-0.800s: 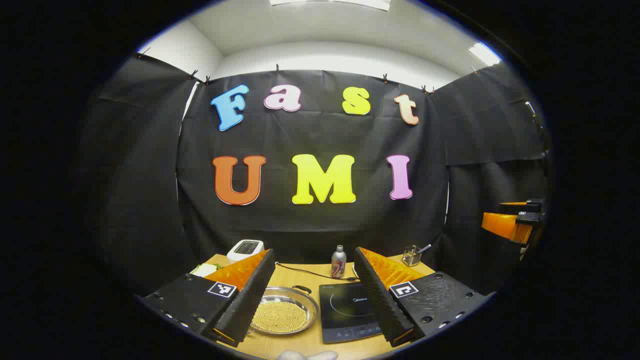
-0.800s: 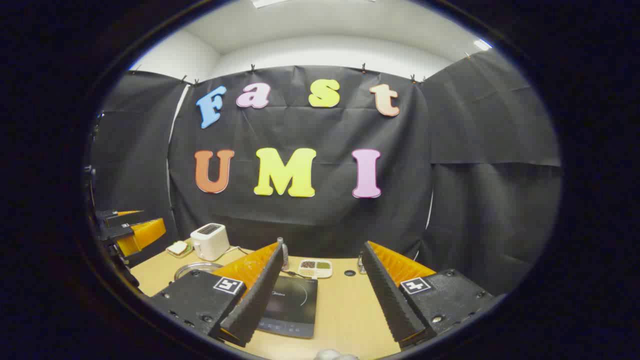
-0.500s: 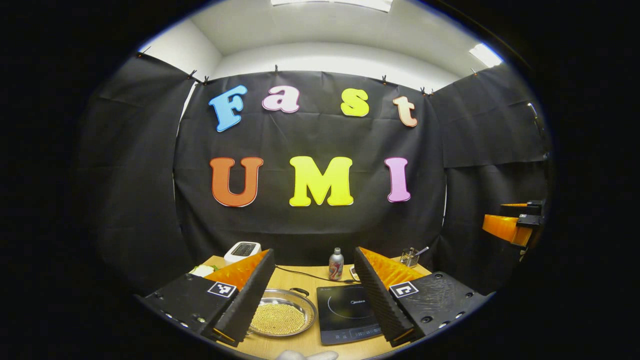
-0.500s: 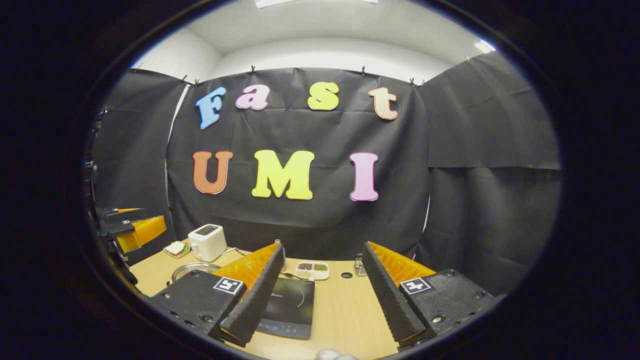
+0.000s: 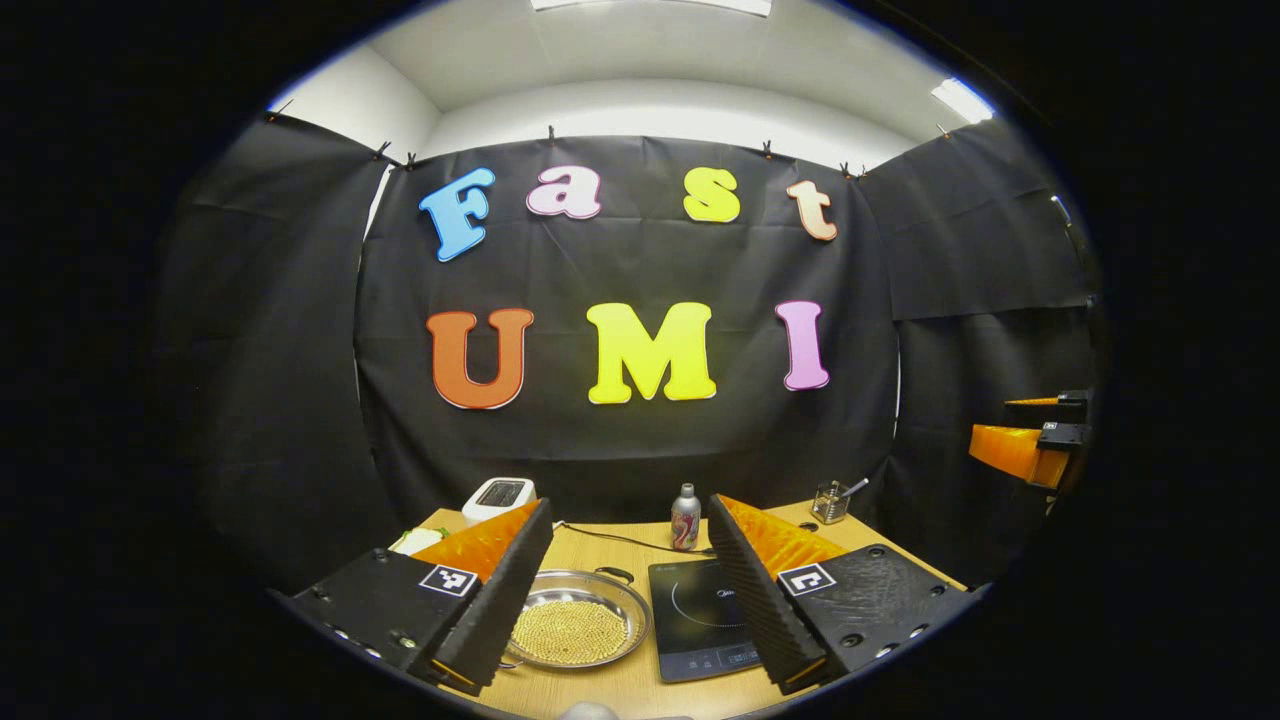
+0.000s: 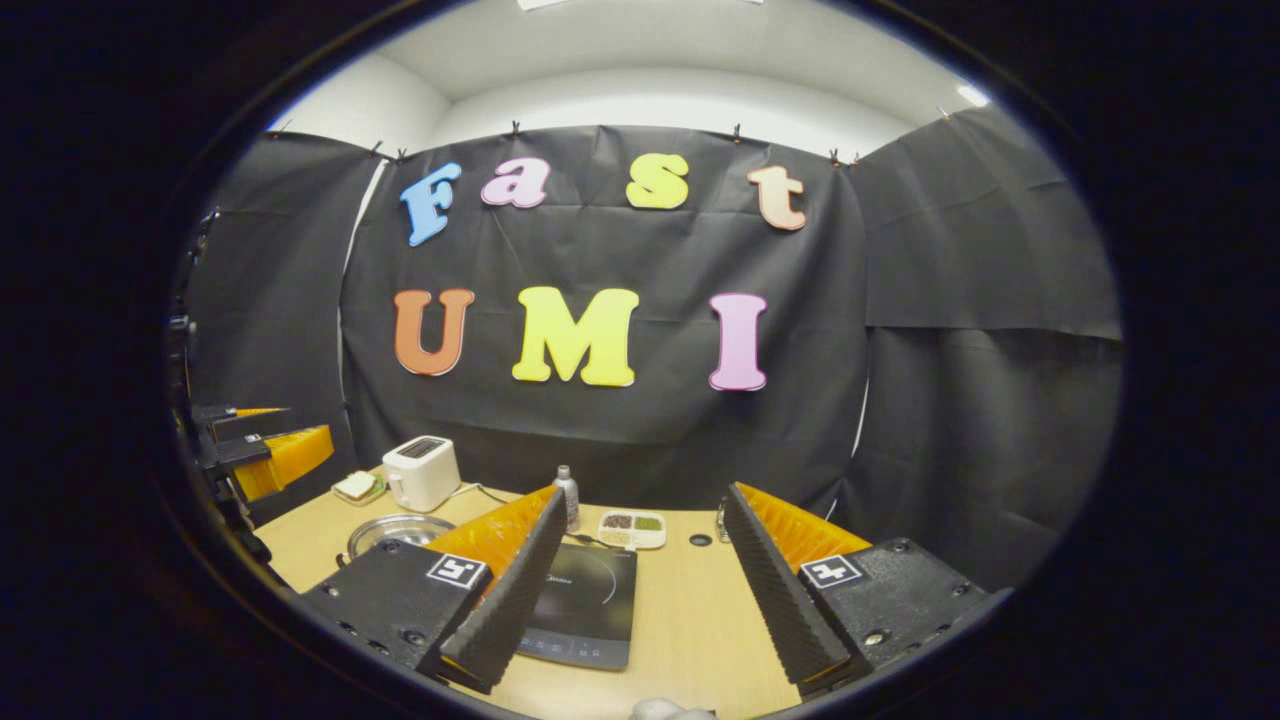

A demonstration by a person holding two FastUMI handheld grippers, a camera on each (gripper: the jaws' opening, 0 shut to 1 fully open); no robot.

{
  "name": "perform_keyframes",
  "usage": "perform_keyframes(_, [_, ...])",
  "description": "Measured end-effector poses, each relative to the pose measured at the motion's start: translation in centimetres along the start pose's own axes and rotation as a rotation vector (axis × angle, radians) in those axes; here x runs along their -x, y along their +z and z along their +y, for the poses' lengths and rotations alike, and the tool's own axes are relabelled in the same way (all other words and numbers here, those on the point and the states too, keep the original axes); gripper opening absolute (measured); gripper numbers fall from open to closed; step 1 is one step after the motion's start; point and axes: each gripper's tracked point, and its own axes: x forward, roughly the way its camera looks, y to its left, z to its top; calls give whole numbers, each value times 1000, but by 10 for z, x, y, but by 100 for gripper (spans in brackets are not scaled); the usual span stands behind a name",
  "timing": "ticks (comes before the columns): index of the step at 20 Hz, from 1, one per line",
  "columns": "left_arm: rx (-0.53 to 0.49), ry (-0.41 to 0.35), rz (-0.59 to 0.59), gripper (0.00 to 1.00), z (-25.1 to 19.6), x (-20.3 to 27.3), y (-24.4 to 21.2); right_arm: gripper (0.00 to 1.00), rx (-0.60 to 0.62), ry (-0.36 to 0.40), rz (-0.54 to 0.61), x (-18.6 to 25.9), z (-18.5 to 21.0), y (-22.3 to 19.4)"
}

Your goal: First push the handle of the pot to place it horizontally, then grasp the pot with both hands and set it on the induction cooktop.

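Observation:
A shallow steel pot (image 5: pixel 575 628) holding small golden beads sits on the wooden table, with a dark loop handle (image 5: pixel 613 574) on its far rim. Right beside it lies the black induction cooktop (image 5: pixel 700 615). My left gripper (image 5: pixel 630 505) hangs open above the table's near edge, and the pot and cooktop show between its fingers. The right gripper view has the cooktop (image 6: pixel 585 600) partly behind a finger and the pot (image 6: pixel 398 531) further left. My right gripper (image 6: pixel 645 492) is open and holds nothing. Each gripper shows at the other's side: right gripper (image 5: pixel 1030 445), left gripper (image 6: pixel 262 450).
A white toaster (image 6: pixel 420 472) and a small dish (image 6: pixel 357 487) stand at the back left. A bottle (image 5: pixel 685 518) and the cooktop's cable sit behind the cooktop. A divided snack tray (image 6: pixel 632 528) and a glass with a utensil (image 5: pixel 828 502) are at the back right.
Both views have shifted slightly, so the table things sit a little higher in view. Nothing on the table has moved, and both grippers have stayed open.

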Motion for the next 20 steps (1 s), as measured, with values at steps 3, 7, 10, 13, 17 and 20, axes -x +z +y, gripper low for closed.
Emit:
perform_keyframes(3, [21,-93,15,72,-16,-2,-4,97,-4,9,11,-2,4,-5])
perform_keyframes(7, [46,-105,66,3,-8,-4,-20,98,-1,10,15,-4,6,-5])
perform_keyframes(10, [100,-141,138,0,-14,-10,-43,97,-1,10,21,-5,8,-9])
perform_keyframes(13, [84,-144,244,0,-7,-15,-77,97,0,10,36,-4,8,-14])
perform_keyframes(17, [20,-136,376,0,9,-22,-139,98,-13,2,73,-4,5,-28])
perform_keyframes(20, [-7,-126,541,0,29,-21,-205,99,-29,-3,104,-4,2,-41])
